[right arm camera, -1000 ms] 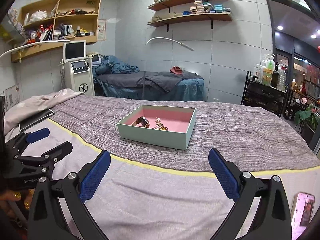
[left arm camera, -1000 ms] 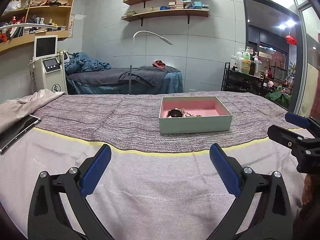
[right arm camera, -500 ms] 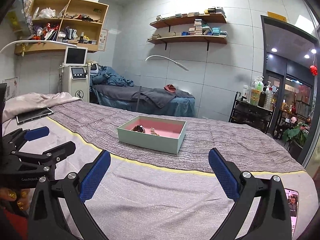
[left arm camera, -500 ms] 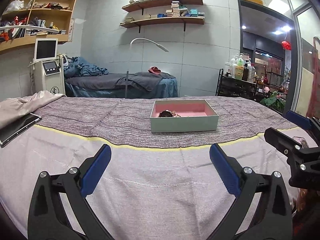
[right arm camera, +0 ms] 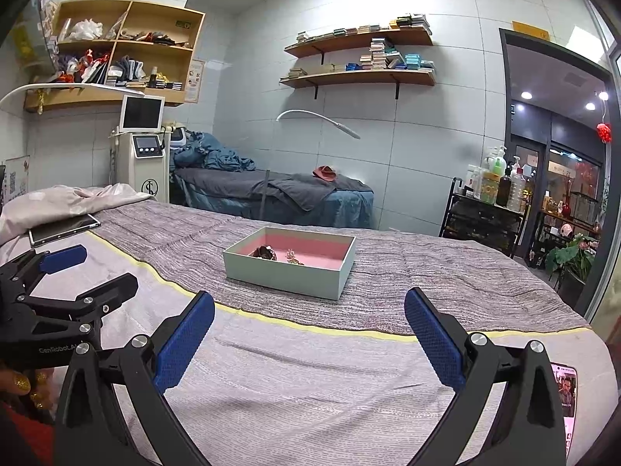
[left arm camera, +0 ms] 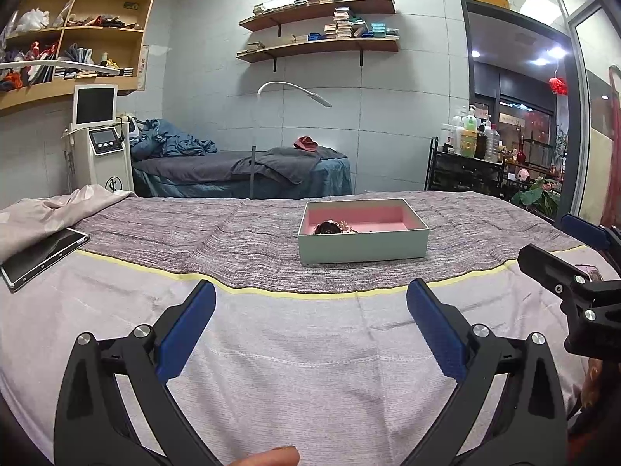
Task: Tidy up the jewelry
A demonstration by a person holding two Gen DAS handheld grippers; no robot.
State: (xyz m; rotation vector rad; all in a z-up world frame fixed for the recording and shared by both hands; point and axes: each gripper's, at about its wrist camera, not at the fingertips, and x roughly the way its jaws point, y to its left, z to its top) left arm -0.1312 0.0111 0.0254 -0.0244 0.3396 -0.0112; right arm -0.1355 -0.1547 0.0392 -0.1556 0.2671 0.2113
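Both my grippers, left gripper [left arm camera: 310,310] and right gripper [right arm camera: 308,314], are wide open, holding nothing. The jewelry [right arm camera: 273,253] in the box [right arm camera: 287,275] looks tiny, light and easy to break, so I'd pinch it gently.

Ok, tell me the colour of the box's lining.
Pink lining, pale green outside; clearest in the right wrist view.

one box [left arm camera: 364,246], pale green with pink lining. two pieces of jewelry [right arm camera: 276,254] inside it, at its 9 o'clock end. two grippers: left gripper [left arm camera: 310,322], right gripper [right arm camera: 308,328], two blue-padded fingers [left arm camera: 186,328] each. one tablet [left arm camera: 43,250]. one phone [right arm camera: 564,390]. two wall shelves [left arm camera: 322,25].
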